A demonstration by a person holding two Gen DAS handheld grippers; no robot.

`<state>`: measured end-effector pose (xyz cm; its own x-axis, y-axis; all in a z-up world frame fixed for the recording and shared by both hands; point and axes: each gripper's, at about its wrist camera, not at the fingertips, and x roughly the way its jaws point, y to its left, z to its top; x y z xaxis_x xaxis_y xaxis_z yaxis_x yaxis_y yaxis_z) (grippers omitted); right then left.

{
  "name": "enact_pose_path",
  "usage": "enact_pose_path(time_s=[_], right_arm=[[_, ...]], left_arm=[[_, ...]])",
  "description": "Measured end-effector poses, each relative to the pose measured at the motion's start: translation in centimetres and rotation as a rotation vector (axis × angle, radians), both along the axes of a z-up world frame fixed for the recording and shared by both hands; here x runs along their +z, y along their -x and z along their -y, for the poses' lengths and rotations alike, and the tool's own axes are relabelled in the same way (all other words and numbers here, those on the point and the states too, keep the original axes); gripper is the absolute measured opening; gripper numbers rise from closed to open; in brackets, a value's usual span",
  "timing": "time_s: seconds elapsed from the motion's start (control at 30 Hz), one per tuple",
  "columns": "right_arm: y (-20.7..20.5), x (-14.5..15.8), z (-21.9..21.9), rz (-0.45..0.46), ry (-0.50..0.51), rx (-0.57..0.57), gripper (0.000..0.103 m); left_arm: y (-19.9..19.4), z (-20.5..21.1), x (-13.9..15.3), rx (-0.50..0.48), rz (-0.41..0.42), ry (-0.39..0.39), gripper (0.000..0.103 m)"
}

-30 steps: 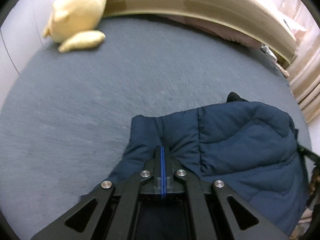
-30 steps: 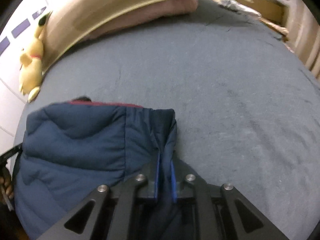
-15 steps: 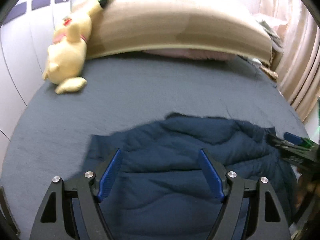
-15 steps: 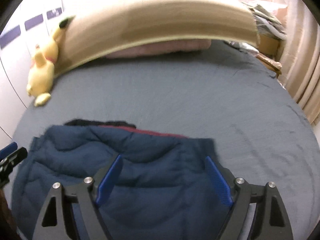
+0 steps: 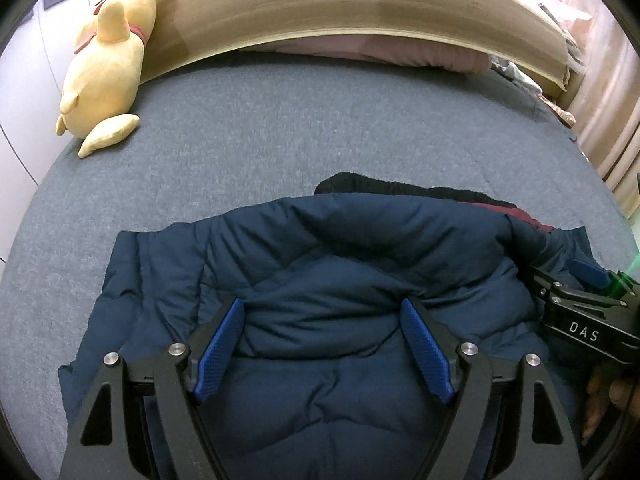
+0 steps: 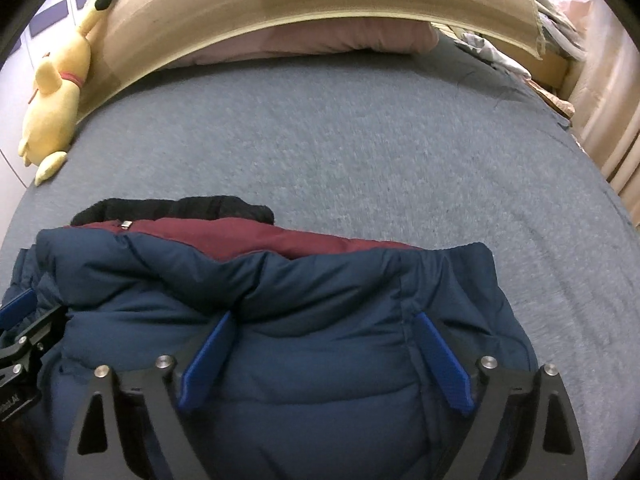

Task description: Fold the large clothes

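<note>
Jacket [image 5: 320, 280], navy and puffy, lies folded near the bed's [image 5: 280, 152] foot edge. My left gripper [image 5: 324, 344] and right gripper [image 6: 324, 356] have just opened above it, holding nothing. Soft, bulky, springy: I'd pinch its side hems.

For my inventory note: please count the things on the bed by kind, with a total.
Puffer jacket, navy with maroon lining: 1
Yellow plush toy: 1
Pink pillow: 1
Total: 3
</note>
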<state>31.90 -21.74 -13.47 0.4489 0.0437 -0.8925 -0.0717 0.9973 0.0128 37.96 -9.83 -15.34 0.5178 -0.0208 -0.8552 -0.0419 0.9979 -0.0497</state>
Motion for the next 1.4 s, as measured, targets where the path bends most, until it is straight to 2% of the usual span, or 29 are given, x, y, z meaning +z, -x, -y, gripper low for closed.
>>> enact_pose_path(time_s=[0.1,0.2,0.3,0.4,0.53,0.6,0.67,0.77,0.9,1.03,1.1,1.17,1.3,1.4], right_arm=[[-0.1,0.0,-0.1,-0.007,0.0,-0.002,0.095],[1.4,2.5,0.4,0.021,-0.017,-0.024,0.094],[5.2,6.4,0.9,0.094,-0.073,-0.014,0.095],[10.3,8.3,0.7,0.117,-0.115,0.023,0.095],[17.3,7.3,0.6,0.113,-0.144,0.048,0.095],[20.0,6.3,0.6,0.107,-0.154,0.039,0.095],[22.1,5.1,0.4,0.116,-0.128,0.026,0.096],[22.9,3.8,-0.2,0.136,-0.08,0.046,0.095],[23.4,1.8,-1.0,0.147,0.005,0.062,0.097],[23.4,1.4,-0.9,0.14,0.015,0.049,0.1],[23.6,2.2,-0.7,0.127,0.01,0.036,0.099],[24.4,3.5,0.0,0.151,-0.01,0.021,0.099],[27.5,6.6,1.6,0.241,-0.088,-0.021,0.1],[28.1,6.8,2.1,0.262,-0.086,-0.037,0.1]], left_arm=[[0.1,0.0,0.3,0.008,-0.004,-0.009,0.082],[1.6,-0.4,1.8,0.022,0.0,-0.009,0.082],[4.1,-0.9,4.0,0.017,0.048,-0.004,0.082],[7.9,-1.3,5.8,0.016,0.089,-0.009,0.082],[14.1,-1.5,6.0,0.02,0.115,-0.004,0.082],[16.7,-1.2,5.2,0.019,0.116,-0.011,0.082],[18.9,-0.4,3.9,0.023,0.116,-0.053,0.082],[20.2,0.4,1.6,0.027,0.107,-0.109,0.082],[20.3,1.2,0.4,0.032,0.093,-0.163,0.082],[20.2,1.5,-0.4,0.029,0.104,-0.199,0.082],[20.6,1.1,0.3,0.039,0.097,-0.174,0.082],[21.8,0.3,2.0,0.066,0.106,-0.115,0.082],[24.4,0.3,4.6,0.076,0.154,-0.108,0.082],[26.1,0.3,5.7,0.082,0.166,-0.084,0.082]])
